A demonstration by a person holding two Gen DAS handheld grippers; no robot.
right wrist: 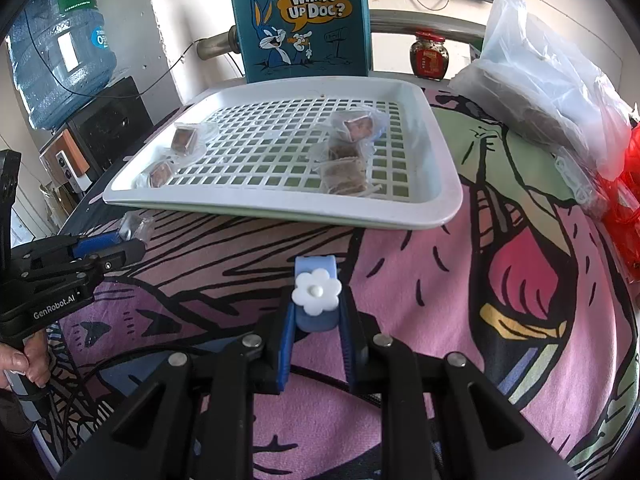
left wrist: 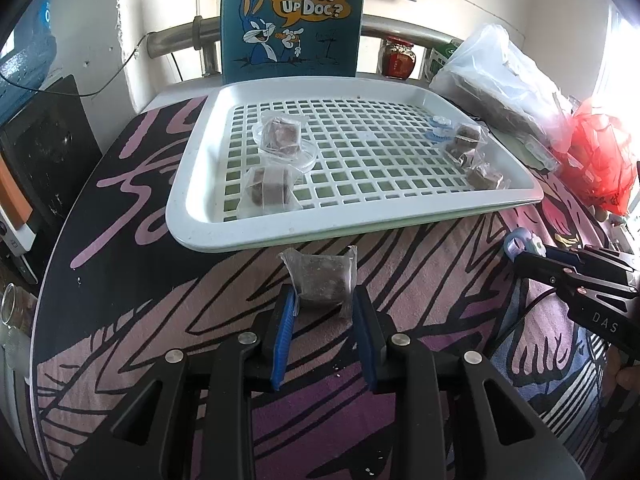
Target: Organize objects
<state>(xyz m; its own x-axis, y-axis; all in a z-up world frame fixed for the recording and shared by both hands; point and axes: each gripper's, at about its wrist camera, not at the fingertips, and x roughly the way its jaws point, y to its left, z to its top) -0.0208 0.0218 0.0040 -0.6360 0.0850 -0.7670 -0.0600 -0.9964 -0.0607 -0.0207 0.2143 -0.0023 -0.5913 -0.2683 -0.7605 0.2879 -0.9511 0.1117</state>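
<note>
My left gripper is shut on a clear-wrapped brown snack block, held just in front of the white slotted tray. Several more wrapped brown blocks lie on the tray, some at its left and some at its right, beside a small blue clip with a white flower. My right gripper is shut on a blue clip with a white flower, above the cloth short of the tray. Each gripper shows at the edge of the other's view: the right one, the left one.
The table wears a pink, black and green cartoon cloth. Behind the tray stand a teal cartoon bag and a red-lidded jar. Clear plastic bags and a red bag lie at the right. A water bottle stands far left.
</note>
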